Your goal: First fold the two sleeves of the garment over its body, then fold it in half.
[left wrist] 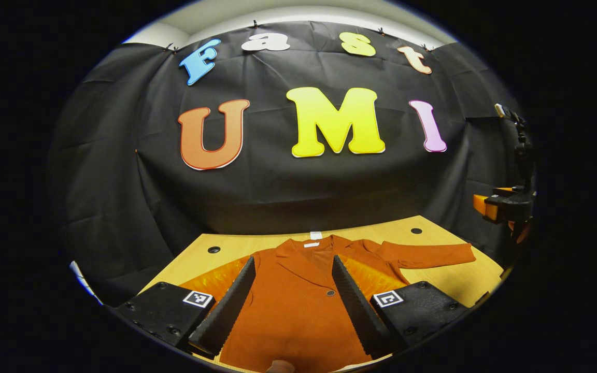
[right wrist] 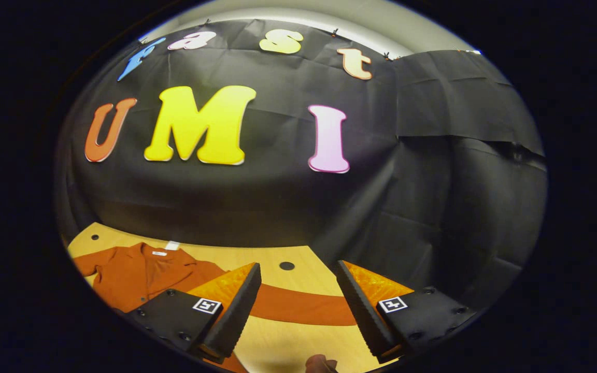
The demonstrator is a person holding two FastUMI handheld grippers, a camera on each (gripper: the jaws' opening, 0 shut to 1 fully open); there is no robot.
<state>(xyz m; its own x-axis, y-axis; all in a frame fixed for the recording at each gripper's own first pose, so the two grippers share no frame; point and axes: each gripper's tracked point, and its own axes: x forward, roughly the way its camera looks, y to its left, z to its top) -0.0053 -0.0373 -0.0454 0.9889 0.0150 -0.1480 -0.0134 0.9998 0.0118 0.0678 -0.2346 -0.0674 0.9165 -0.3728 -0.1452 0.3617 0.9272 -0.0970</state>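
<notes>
Garment: rust-orange jacket (left wrist: 298, 305) lying flat, front up, on the table (left wrist: 449, 282); notched lapel collar toward the booth wall, hem toward the camera; in the right gripper view the same jacket (right wrist: 138, 277) lies at the lower left
Collar detail: small white label (left wrist: 311, 244) inside the neck; a second white tag (left wrist: 316, 235) pokes out above the collar onto the wood
Closure: one dark round button (left wrist: 330, 293) on the front, just below the lapel
Sleeve: one sleeve (left wrist: 436, 255) stretched straight out sideways, flat on the table, not folded over the body; in the right gripper view this sleeve (right wrist: 303, 310) runs as a curved band across the wood between the fingers
Other sleeve: hidden behind the left gripper's finger; cannot tell how it lies
Fabric: matte, fine-ribbed look on the body; soft, few wrinkles; edges lie smooth
Table: pale wood-grain top, smooth; dark round holes (left wrist: 214, 249) near the far edge; another hole (right wrist: 286, 266) seen from the right side
Left gripper (left wrist: 293, 300): above the jacket's body, fingers spread wide with the chest and button between them; gripping nothing; inner finger faces ridged, saw-tooth pattern; square black-and-white marker on each block base
Right gripper (right wrist: 298, 305): above the outstretched sleeve, fingers set well apart, nothing pinched; same ridged faces and markers
Backdrop: black cloth wall (left wrist: 278, 191), creased, pinned along the top
Side fixture: dark stand with an orange part (left wrist: 506, 204) at the right edge of the left gripper view
</notes>
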